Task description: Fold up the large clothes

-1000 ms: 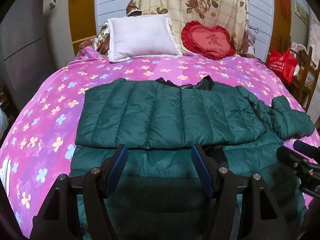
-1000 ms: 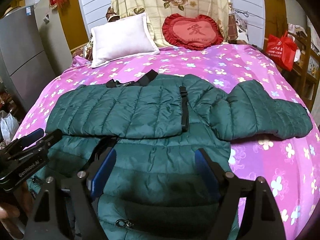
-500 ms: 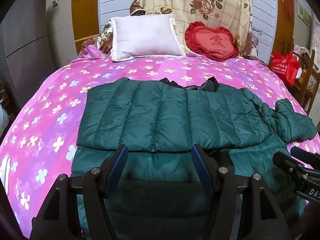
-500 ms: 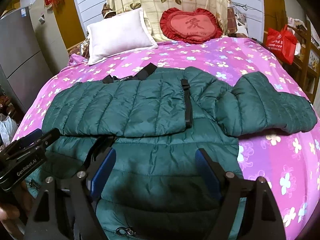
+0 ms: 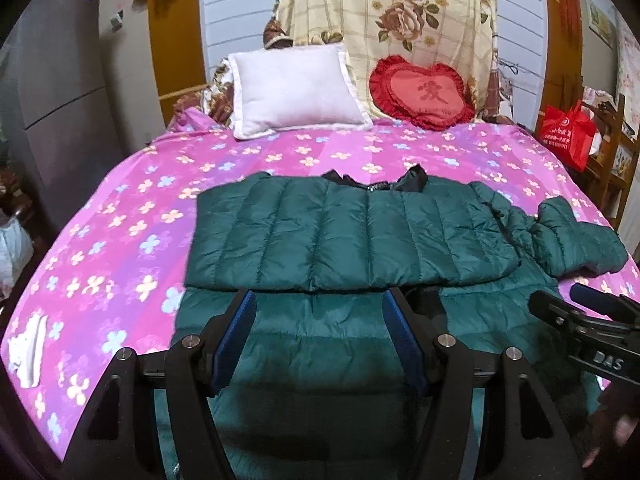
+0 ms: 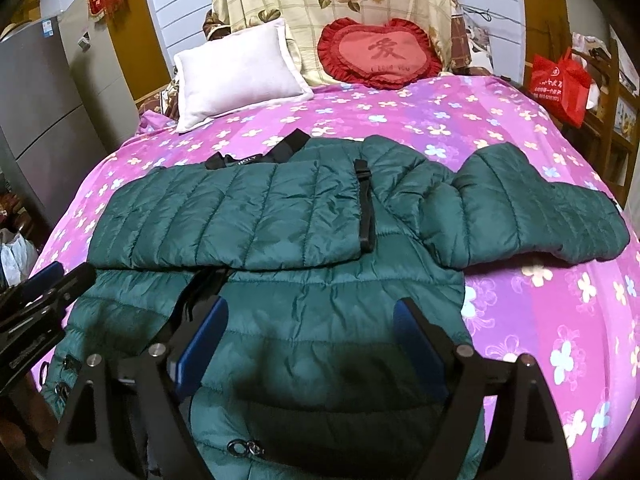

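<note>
The bed (image 6: 520,120) carried the green jacket (image 6: 248,216) spread across its middle and down to the near edge, collar toward the pillow (image 6: 236,72) at the head. One half lay folded over the body as a broad quilted panel; the other sleeve (image 6: 532,208) stretched unfolded toward the bed's right edge.

Over the last second the jacket had not shifted, so the first fold had settled and stayed put. The left tongs (image 5: 316,332) had drawn back and up from the hem, jaws apart and unchanged, nothing between them. The right tongs (image 6: 308,340) hung over the lower hem; their jaws had just been opening wider, with only cloth below them and none pinched.

Both tongs being free, the loose sleeve probably came next.
</note>
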A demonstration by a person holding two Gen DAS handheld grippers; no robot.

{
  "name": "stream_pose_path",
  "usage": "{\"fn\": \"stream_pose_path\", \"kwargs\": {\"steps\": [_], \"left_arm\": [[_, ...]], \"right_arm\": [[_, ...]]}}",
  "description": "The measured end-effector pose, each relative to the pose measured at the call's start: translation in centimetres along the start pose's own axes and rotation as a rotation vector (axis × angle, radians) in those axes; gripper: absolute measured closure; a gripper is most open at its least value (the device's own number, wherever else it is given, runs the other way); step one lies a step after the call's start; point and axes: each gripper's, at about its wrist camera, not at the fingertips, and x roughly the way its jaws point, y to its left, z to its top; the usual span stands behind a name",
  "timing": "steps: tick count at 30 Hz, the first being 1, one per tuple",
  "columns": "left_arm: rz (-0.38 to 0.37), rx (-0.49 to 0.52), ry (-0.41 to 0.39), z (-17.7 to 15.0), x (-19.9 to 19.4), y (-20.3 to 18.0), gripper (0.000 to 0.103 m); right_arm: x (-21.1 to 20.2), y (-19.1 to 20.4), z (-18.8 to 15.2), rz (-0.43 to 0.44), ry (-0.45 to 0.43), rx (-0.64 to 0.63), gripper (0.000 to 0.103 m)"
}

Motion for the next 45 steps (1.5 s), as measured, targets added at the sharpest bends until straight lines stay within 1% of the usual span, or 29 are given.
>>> {"fn": "stream_pose_path", "kwargs": {"steps": [3, 7, 9, 13, 18, 22, 31, 39, 45], "left_arm": [[0.005, -0.015, -0.013, -0.4, -1.8, -0.3, 0.055], [-0.038, -0.016, -0.01, -0.7, -3.6, -1.5, 0.055], [-0.05, -0.003, -0.02, -0.7, -4.1, -2.2, 0.055], [-0.045, 0.031, -0.042, -0.3, -4.2, -3.1, 0.055], [-0.092, 0.04, -0.055, 0.3, -2.7, -2.8, 0.055], [-0.08, 0.054, -0.038, 0.9, -0.3, -2.2, 0.055], [-0.069, -0.015, 0.022, 0.8, 4.3, -0.3, 0.055], [-0.056, -0.024, 0.039, 1.0, 6.1, 0.0, 0.055], [-0.069, -0.023, 0.045, 0.9, 6.6, -0.1, 0.055]], "right_arm": [[-0.7, -0.1, -0.1, 0.006, -0.009, 0.001, 0.015], [-1.7, -0.2, -0.1, 0.023, -0.021, 0.006, 0.015], [-2.2, -0.1, -0.1, 0.024, -0.025, -0.001, 0.015], [-2.9, 0.0, -0.3, 0.023, -0.03, -0.006, 0.014], [-3.1, 0.1, -0.2, 0.019, -0.033, -0.008, 0.012], [-2.4, 0.4, 0.2, 0.013, -0.028, -0.015, 0.012], [0.5, 0.4, 1.5, -0.001, -0.004, 0.012, 0.012], [2.8, 0.9, 1.8, -0.007, 0.02, 0.008, 0.012], [3.6, 1.1, 1.7, -0.008, 0.031, 0.003, 0.012]]}}
